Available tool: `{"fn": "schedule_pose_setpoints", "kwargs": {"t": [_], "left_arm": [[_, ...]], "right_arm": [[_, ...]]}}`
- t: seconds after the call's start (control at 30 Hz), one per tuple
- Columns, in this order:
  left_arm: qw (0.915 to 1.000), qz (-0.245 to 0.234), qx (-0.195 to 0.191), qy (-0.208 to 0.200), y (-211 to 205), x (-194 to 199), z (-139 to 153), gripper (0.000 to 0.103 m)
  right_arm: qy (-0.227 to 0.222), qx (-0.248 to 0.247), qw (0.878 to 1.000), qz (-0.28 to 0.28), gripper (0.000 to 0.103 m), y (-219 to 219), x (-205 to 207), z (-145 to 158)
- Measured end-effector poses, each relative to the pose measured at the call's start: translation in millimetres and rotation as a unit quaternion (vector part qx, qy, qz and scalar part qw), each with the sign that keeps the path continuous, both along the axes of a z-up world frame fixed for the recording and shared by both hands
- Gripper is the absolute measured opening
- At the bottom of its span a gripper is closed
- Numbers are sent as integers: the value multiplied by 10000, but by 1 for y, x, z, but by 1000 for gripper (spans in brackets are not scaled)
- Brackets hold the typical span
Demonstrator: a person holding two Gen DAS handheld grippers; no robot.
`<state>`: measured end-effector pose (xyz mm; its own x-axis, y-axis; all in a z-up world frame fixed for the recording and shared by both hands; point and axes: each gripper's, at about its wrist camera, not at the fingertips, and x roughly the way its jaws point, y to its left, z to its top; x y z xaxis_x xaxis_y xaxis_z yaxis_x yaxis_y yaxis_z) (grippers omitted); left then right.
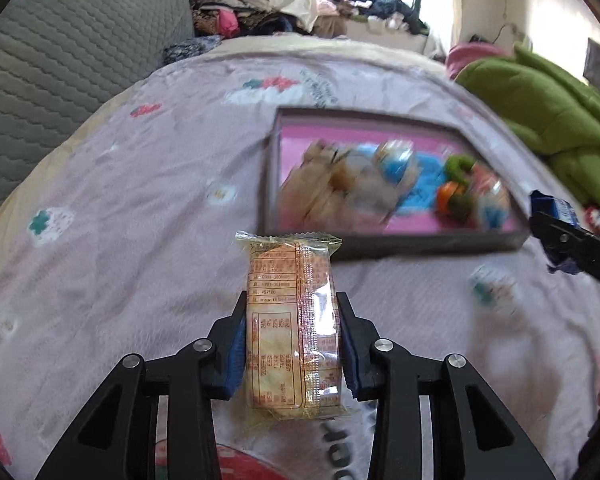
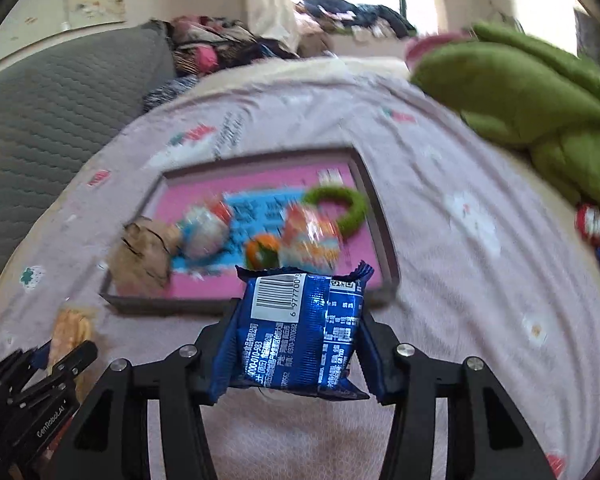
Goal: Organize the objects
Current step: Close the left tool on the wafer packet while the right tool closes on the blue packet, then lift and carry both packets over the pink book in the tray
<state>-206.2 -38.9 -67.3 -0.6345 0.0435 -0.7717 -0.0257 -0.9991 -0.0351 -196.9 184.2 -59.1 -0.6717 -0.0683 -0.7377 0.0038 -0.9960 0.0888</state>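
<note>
Left tool point(image 1: 292, 344): clamped on a clear-wrapped biscuit pack point(image 1: 294, 320), pads pressing its two long sides, pack raised clear of the bed sheet point(image 1: 120, 200). Right tool point(image 2: 296, 344): clamped on a blue foil snack packet point(image 2: 300, 328), wrapper edges crumpled against both pads, packet also off the sheet.

Step in hand, judged from the grips and the task: carrying both packs to the shallow pink-lined box point(image 1: 396, 246) lying on the bed just ahead, already holding a brown bag point(image 2: 144, 256), wrapped sweets, a green ring point(image 2: 340, 204) and a small orange item point(image 2: 262, 254).

To do well: keep both grips firm but gentle, biscuits being brittle; clear the near wall of the box before lowering; aim for bare pink lining, not on top of the contents; keep the two tools apart, since each shows at the edge of the other's view; release only once a pack rests on the lining.

Biscuit pack: long axis running along the fingers, far sealed end pointing toward the box, printed back face up. Blue packet: squarish, barcode end pointing away toward the box, seams at near and far ends, barcode face up.
</note>
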Motion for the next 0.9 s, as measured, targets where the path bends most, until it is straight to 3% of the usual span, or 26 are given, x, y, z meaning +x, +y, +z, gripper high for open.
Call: {"fn": "schedule_pose_setpoints", "kwargs": {"t": [0.27, 0.53, 0.9], "left_arm": [[9993, -223, 20, 312, 27, -25, 38, 40], [9978, -356, -112, 554, 46, -65, 62, 40], [9980, -423, -173, 435, 59, -116, 44, 40]], "right_arm": [[344, 134, 9985, 402, 52, -8, -14, 38], [423, 349, 9968, 588, 53, -8, -42, 49], [187, 521, 9960, 695, 52, -8, -103, 25]]}}
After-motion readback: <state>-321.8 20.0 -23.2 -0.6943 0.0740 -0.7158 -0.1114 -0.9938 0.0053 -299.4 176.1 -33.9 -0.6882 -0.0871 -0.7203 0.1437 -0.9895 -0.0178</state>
